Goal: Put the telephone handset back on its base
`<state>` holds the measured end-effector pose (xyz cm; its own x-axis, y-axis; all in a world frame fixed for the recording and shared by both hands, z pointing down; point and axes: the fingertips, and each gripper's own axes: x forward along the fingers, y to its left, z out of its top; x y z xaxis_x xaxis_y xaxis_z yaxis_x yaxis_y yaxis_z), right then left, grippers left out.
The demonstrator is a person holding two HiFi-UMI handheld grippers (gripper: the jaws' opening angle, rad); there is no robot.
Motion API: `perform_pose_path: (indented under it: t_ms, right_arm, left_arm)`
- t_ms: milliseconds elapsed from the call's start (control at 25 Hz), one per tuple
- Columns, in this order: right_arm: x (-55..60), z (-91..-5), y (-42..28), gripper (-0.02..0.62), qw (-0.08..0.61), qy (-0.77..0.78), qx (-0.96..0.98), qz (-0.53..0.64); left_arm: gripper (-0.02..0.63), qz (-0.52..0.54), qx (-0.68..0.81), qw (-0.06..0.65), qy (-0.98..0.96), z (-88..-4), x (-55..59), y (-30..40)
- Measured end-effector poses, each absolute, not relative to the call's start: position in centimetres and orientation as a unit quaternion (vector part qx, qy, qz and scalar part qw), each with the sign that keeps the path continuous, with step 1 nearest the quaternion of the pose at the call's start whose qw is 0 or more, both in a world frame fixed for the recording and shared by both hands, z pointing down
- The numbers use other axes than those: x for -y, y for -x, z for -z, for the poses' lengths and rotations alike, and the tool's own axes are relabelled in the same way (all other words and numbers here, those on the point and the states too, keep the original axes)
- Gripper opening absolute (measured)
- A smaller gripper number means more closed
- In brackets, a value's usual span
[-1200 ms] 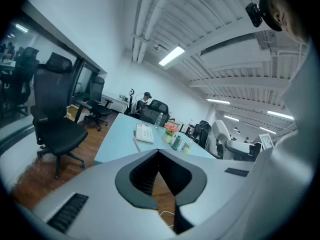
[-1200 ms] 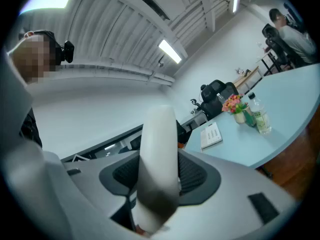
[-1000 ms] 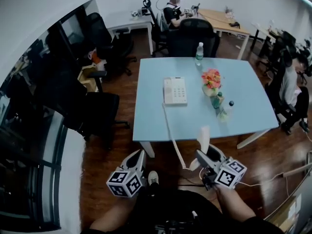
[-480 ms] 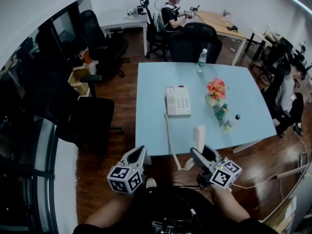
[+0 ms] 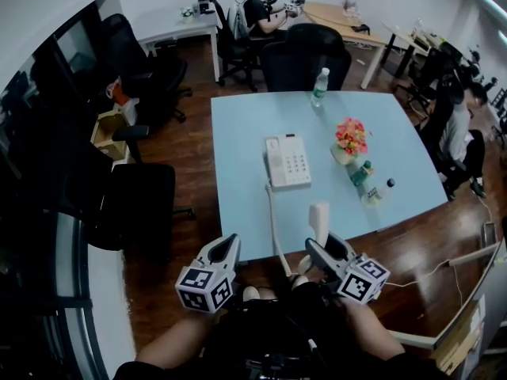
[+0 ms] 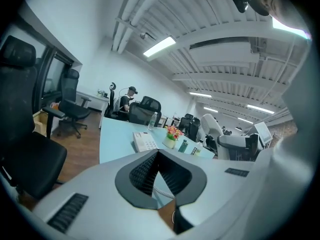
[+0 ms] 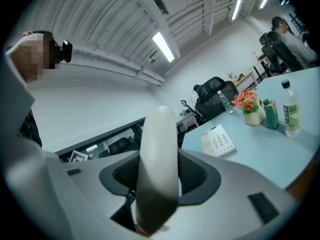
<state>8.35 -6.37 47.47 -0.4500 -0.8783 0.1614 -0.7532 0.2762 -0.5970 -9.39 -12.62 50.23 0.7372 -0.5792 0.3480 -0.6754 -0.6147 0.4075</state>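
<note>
1. The handset [image 5: 318, 217] stands almost upright in the right claw [image 5: 324, 249]. In the head view its upper end rises just over the near edge of the bench [image 5: 245, 125]. It is off its base and apart from it.
2. In the right gripper view, the right claw [image 7: 159, 180] stands wide. Its dark pads [image 7: 198, 174] press on either side of the pale handset [image 7: 159, 149], gripping it low on its length.
3. The base [image 5: 287, 161] lies flat near the middle of the bench, keypad up, with its left-hand cradle bare. The right gripper view shows the base [image 7: 218, 140] beyond the handset, to the right.
4. A coiled cord [image 5: 273, 226] runs from the near side of the base, over the bench edge and down towards the handset.
5. The left claw [image 5: 225, 248] is held level beside the right one, short of the bench. In the left gripper view its tips meet and it [image 6: 158, 154] carries nothing; the cord [image 6: 161, 188] shows through the gap behind the tips.
6. To the right of the base stand a pot of flowers [image 5: 348, 138], a green bottle [image 5: 359, 172] and a clear bottle [image 5: 379, 192]. A water bottle [image 5: 319, 85] stands at the far edge.
7. Black office chairs [image 5: 139, 204] surround the bench, and a person [image 5: 260, 10] sits at a far desk.
</note>
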Motion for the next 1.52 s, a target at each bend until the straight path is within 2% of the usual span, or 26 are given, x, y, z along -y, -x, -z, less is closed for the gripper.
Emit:
perform_pose_path:
  t_ms: [520, 920, 1280, 1520]
  right_arm:
    - [12.5, -48.7, -10.4, 0.233, 0.102, 0.498, -0.793, 0.335]
    - [20.1, -49.5, -13.0, 0.233, 0.075, 0.471, -0.805, 0.353]
    - [24.7, -52.1, -13.5, 0.233, 0.063, 0.457, -0.795, 0.393]
    - [29.1, -57.0, -13.8, 0.233, 0.021, 0.472, -0.774, 0.422]
  left_arm:
    - [0.0, -0.094, 0.367, 0.27, -0.885, -51.4, 15.3, 7.9]
    - [0.0, -0.073, 0.421, 0.257, -0.867, -50.5, 20.5, 6.5]
    - [0.0, -0.093, 0.457, 0.299, -0.833, -53.4, 21.6, 7.0]
    - [0.0, -0.074, 0.47, 0.343, -0.81, -54.2, 23.0, 7.2]
